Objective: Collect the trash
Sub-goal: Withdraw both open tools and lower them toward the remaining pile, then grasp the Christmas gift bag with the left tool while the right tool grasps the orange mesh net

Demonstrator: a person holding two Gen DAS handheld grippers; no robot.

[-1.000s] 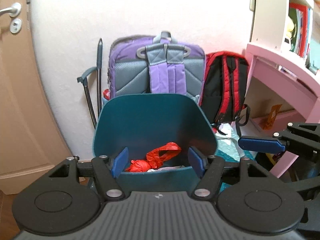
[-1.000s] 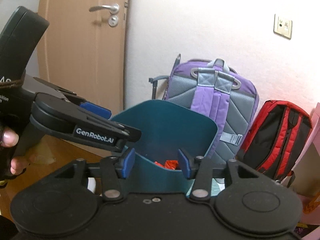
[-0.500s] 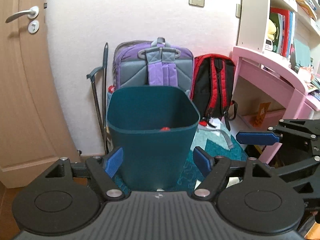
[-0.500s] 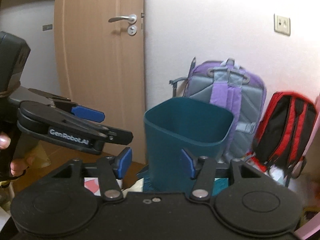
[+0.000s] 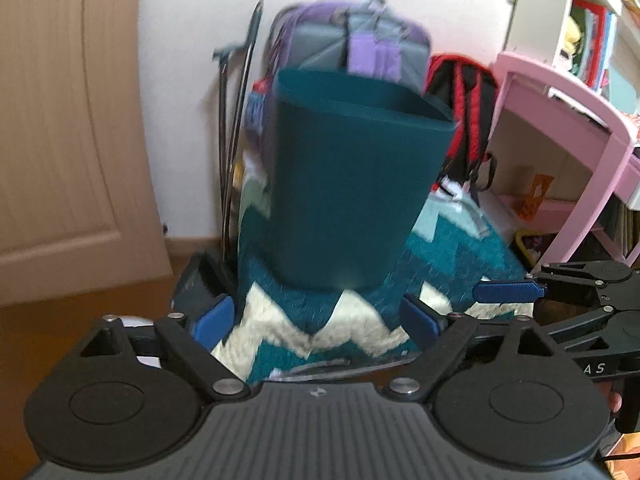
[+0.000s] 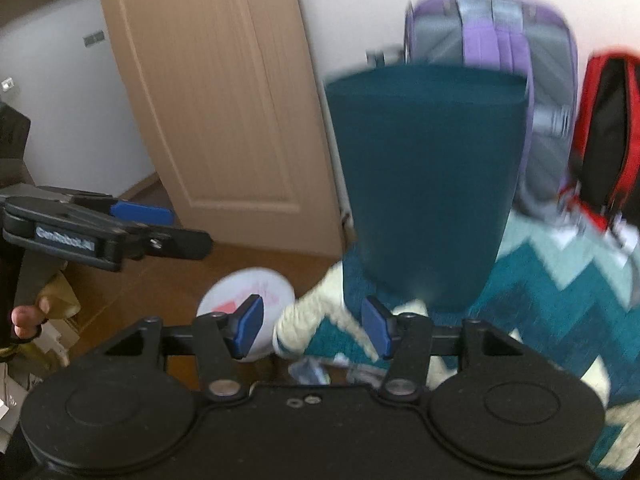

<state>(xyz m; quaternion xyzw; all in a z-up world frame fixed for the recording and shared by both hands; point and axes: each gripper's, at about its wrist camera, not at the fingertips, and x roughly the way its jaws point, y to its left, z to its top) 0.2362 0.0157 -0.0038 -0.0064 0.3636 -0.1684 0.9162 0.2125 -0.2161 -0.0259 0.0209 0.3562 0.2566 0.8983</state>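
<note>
The left gripper (image 5: 318, 320), at the bottom of its own view, has its jaws opening wide with nothing clamped between them; only the zigzag rug (image 5: 460, 256) shows in the gap. The right gripper (image 6: 312, 326), low in the centre of its view, stands with its blue pads (image 6: 248, 324) well apart and grips nothing, the rug's pale fringe showing between them.

One dark teal waste bin (image 5: 352, 184) fills the middle of both views, upright on the rug, its plain walls tapering toward the base; its rim (image 6: 424, 80) is seen nearly edge-on, so what lies inside cannot be told. Motion blur softens both frames.

Two backpacks lean against the white wall behind the bin: one purple and grey (image 5: 360, 40) directly behind it, one red and black (image 5: 460, 100) to its right. One round white disc with a red mark (image 6: 246, 288) lies on the wooden floor at lower centre-left of the right view, partly behind the right gripper's left pad and just beside the rug's edge. A clear, crumpled wrapper (image 6: 308, 372), hard to make out, lies on the rug's fringe just below the right gripper's pads.

One tan door (image 6: 224, 112) stands at the left, and one pink desk (image 5: 560, 112) at the right. A person's fingers (image 6: 24, 316) show at the far left edge of the right view.
</note>
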